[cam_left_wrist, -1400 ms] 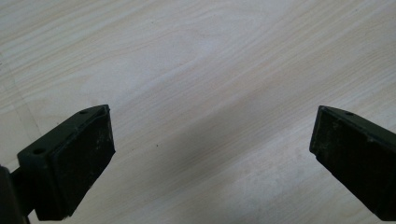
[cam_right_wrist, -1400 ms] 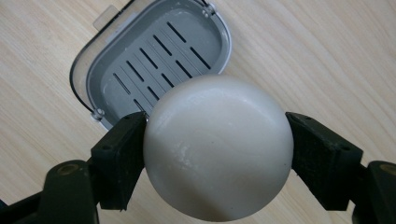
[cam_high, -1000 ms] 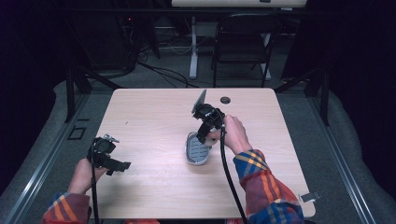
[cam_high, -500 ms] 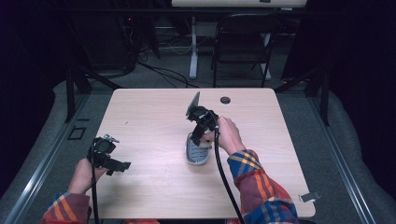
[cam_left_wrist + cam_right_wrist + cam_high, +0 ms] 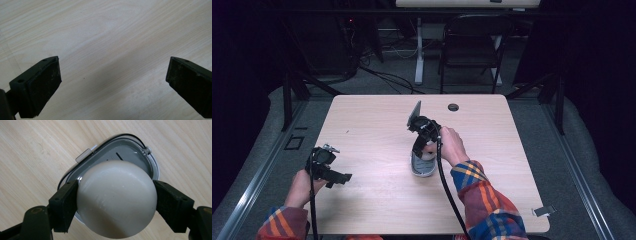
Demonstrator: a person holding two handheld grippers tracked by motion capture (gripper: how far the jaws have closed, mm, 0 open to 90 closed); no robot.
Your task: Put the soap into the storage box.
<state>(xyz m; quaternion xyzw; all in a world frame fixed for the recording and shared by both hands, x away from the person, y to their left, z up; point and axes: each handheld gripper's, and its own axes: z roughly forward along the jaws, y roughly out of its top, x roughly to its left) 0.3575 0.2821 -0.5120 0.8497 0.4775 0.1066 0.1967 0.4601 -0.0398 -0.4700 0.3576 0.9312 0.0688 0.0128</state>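
egg (image 5: pixel 117 198) lower, over tray (image 5: pixel 140 151)

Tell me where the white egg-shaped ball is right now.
The white ball sits clamped in the right gripper, directly over the grey tray at mid-table.

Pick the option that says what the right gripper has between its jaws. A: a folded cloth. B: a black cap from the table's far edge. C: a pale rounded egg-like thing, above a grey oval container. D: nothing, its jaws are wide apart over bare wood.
C: in the right gripper view the right gripper has both jaws pressed on the sides of the pale rounded thing, with the grey container on the table right behind it.
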